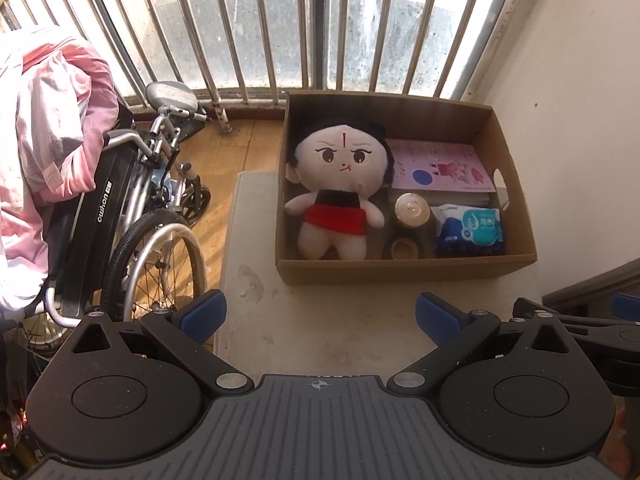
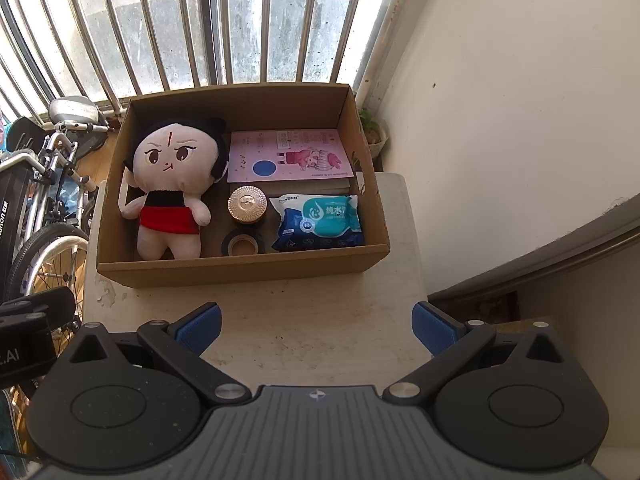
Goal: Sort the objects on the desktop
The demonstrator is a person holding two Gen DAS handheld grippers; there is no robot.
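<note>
A cardboard box stands on a pale tabletop. Inside lie a plush doll on the left, a pink booklet at the back right, a gold-lidded jar, a roll of black tape and a blue wipes pack. My left gripper hovers open over the table in front of the box, holding nothing. My right gripper is likewise open and empty before the box.
A folded wheelchair draped with pink cloth stands left of the table. Window bars run behind the box, a white wall rises at the right, and a small plant pot sits in the corner.
</note>
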